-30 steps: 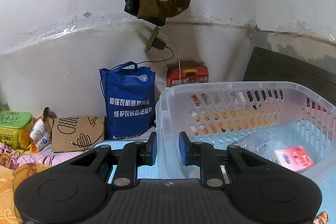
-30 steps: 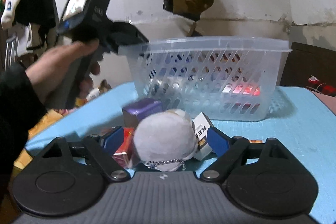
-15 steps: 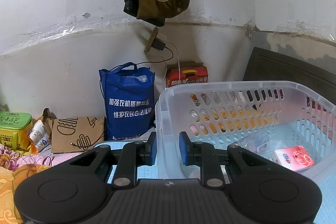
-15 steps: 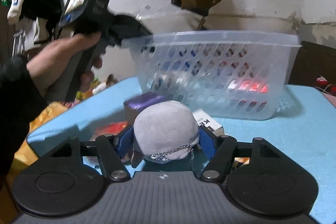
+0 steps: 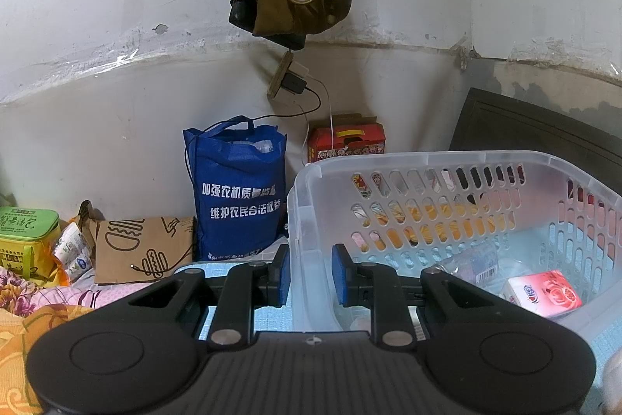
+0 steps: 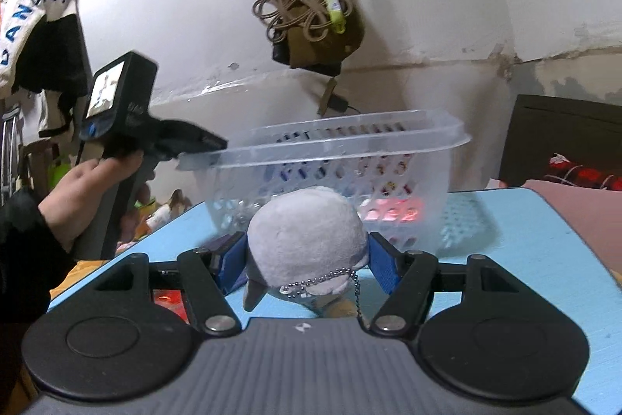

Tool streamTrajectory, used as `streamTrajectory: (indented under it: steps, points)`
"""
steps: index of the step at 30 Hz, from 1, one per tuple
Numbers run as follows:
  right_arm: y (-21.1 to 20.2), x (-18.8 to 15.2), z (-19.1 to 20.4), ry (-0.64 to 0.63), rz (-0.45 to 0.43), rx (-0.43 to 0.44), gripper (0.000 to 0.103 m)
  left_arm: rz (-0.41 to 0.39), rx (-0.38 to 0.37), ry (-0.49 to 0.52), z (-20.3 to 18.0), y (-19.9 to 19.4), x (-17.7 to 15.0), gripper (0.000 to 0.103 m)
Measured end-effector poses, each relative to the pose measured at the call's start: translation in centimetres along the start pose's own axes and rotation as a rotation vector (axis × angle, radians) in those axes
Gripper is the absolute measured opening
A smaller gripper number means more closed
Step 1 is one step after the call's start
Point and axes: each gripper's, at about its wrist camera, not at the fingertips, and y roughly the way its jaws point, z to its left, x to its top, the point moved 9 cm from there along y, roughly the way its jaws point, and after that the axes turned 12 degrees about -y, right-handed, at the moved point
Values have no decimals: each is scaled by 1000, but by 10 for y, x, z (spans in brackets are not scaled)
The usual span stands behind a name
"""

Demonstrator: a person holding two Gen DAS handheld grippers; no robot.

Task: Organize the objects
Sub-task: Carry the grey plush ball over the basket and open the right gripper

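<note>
Right gripper (image 6: 307, 265): clenched on the grey plush toy (image 6: 307, 244), lifted off the blue table (image 6: 525, 259), near the basket (image 6: 342, 158).
Left gripper (image 5: 307, 273): pinching the basket's near-left corner wall, tilting it.
Inside basket: pink tissue pack (image 5: 544, 292), far right.
Risk: the soft plush could squeeze out, or its dangling bead chain (image 6: 322, 282) snag the rim.
Change: a second ago the plush sat among boxes, jaws wide; now gripped and raised.
</note>
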Motion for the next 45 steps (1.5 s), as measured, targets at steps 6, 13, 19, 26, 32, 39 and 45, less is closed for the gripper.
streamTrajectory:
  steps: [6, 13, 19, 26, 32, 39, 45]
  points:
    - [-9, 2, -19, 27, -9, -37, 69, -4, 7, 6, -1, -1, 1, 25]
    - [-17, 4, -33, 49, -18, -66, 69, -5, 8, 7, -1, -1, 2, 25]
    - [-34, 26, -45, 46, -71, -87, 69, -5, 7, 7, -1, -1, 2, 25]
    - [-44, 55, -53, 34, -124, -85, 69, -5, 7, 7, -1, -1, 1, 25]
    - [-27, 86, -65, 3, -132, -73, 69, -4, 2, 2, 0, -1, 2, 25]
    - [27, 116, -70, -5, -33, -12, 69, -5, -1, -2, -1, -1, 1, 25]
    - [79, 124, -58, 5, 104, 64, 69, -5, -5, -2, -1, 0, 0, 26]
